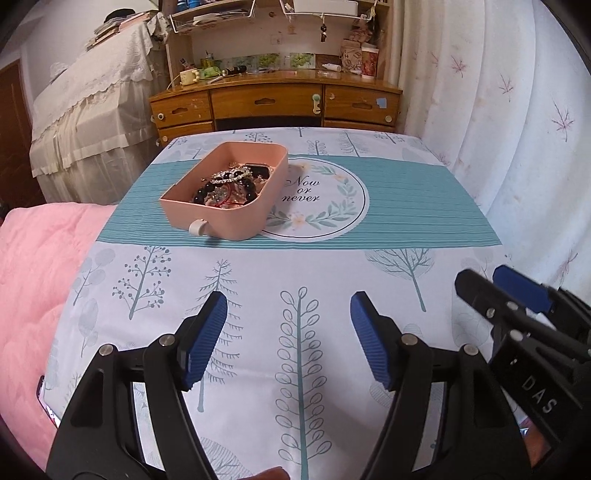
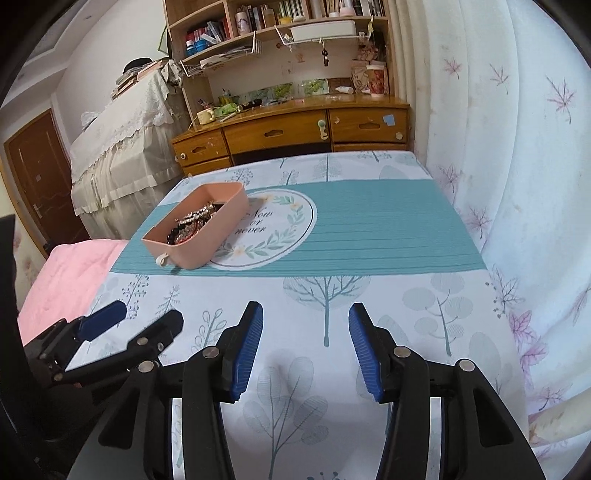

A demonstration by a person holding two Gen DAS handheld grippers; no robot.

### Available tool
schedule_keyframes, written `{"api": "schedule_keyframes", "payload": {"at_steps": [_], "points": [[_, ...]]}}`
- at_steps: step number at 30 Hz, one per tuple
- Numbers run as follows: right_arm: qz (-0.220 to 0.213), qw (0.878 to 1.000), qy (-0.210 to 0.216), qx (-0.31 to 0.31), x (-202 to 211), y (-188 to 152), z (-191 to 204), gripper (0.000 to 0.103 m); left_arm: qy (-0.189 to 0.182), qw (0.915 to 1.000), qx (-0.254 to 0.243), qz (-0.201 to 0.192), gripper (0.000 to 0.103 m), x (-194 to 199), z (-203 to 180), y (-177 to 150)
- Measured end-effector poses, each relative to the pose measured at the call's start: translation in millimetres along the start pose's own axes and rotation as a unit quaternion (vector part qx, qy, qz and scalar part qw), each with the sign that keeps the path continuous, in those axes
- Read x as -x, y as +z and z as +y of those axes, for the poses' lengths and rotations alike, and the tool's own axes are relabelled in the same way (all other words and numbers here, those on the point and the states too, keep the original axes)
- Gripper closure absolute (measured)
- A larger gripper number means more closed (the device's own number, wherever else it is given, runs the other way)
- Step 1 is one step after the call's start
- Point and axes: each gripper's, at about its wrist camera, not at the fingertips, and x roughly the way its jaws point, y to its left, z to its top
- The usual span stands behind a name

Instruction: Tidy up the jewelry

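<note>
Jewelry (image 1: 225,186) heaped in pink tray (image 1: 236,221) on tree-print surface (image 1: 295,266). Left hand-held gripper (image 1: 288,306) and right hand-held gripper (image 2: 306,317) both released, empty, well short of tray.

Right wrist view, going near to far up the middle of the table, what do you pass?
Right tongs, open and empty → tablecloth with tree print → teal band → round "Now or never" emblem with the pink jewelry tray at its left → wooden desk → bookshelf.
</note>
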Motion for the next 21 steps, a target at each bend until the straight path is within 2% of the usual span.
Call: {"api": "schedule_keyframes", "payload": {"at_steps": [21], "points": [[0.014,1.0,0.009,0.021,-9.9,-10.0,17.2,0.054,-0.001,0.9998,0.018,-0.003,0.036,8.5,6.6,-5.7]]}}
